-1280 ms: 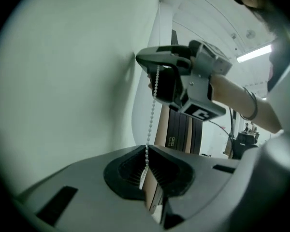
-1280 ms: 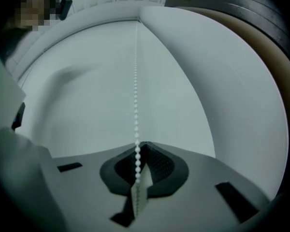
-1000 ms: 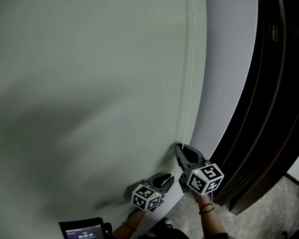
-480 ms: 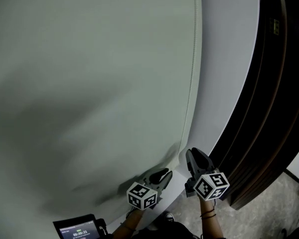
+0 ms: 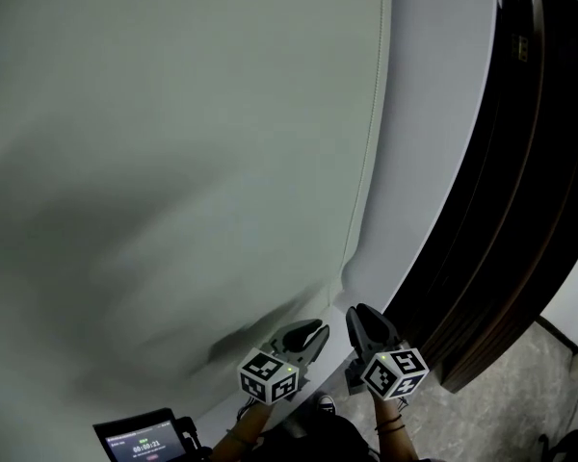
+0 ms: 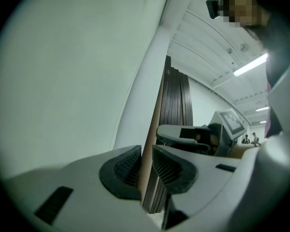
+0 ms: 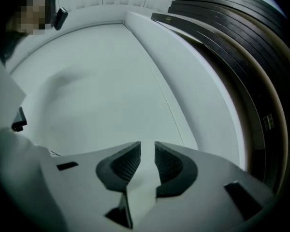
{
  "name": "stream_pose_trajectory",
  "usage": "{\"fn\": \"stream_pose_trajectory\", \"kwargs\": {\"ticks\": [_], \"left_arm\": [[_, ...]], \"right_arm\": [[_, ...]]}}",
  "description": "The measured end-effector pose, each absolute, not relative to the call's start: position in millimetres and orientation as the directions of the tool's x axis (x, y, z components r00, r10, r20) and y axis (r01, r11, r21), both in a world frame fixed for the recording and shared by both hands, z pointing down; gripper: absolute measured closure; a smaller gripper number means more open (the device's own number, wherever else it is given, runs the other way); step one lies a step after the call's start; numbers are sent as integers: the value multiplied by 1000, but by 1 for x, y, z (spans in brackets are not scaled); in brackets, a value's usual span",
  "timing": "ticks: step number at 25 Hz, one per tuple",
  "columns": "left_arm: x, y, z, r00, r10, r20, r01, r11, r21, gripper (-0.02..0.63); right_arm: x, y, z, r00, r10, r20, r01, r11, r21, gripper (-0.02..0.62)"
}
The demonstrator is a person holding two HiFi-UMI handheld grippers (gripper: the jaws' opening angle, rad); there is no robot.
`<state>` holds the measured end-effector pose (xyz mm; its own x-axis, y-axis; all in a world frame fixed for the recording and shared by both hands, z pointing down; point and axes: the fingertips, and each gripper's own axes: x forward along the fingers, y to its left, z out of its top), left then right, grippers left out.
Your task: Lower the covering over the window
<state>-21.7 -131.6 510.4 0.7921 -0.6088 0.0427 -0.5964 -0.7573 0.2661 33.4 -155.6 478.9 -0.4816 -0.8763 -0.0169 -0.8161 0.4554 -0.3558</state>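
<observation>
A pale green roller blind (image 5: pixel 173 162) covers the window and fills most of the head view. Its thin bead cord (image 5: pixel 371 142) hangs down the blind's right edge, also seen in the right gripper view as the cord (image 7: pixel 166 105). My right gripper (image 5: pixel 358 314) is below the cord's lower end, apart from it, open with nothing between its pads (image 7: pixel 147 149). My left gripper (image 5: pixel 313 333) sits just to its left near the blind's bottom, jaws slightly apart and empty (image 6: pixel 146 151).
A white wall strip (image 5: pixel 424 162) runs right of the blind. Dark wooden panels (image 5: pixel 501 210) stand further right. Speckled floor (image 5: pixel 520 393) shows at the bottom right. A small device with a lit screen (image 5: pixel 144 436) is at the bottom left.
My right gripper was shut at the cord's lower end; it has let go, opened and dropped away. The left gripper has also sunk a little.
</observation>
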Motion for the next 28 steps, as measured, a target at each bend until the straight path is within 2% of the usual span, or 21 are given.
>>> {"fn": "stream_pose_trajectory", "kwargs": {"ticks": [13, 28], "left_arm": [[-59, -16, 532, 826, -562, 42, -539, -765, 352, 535], [-26, 28, 508, 826, -564, -6, -528, -777, 343, 543]], "right_arm": [[-5, -24, 526, -424, -902, 82, -848, 364, -385, 520], [23, 24, 515, -419, -904, 86, -865, 369, -340, 520]]}}
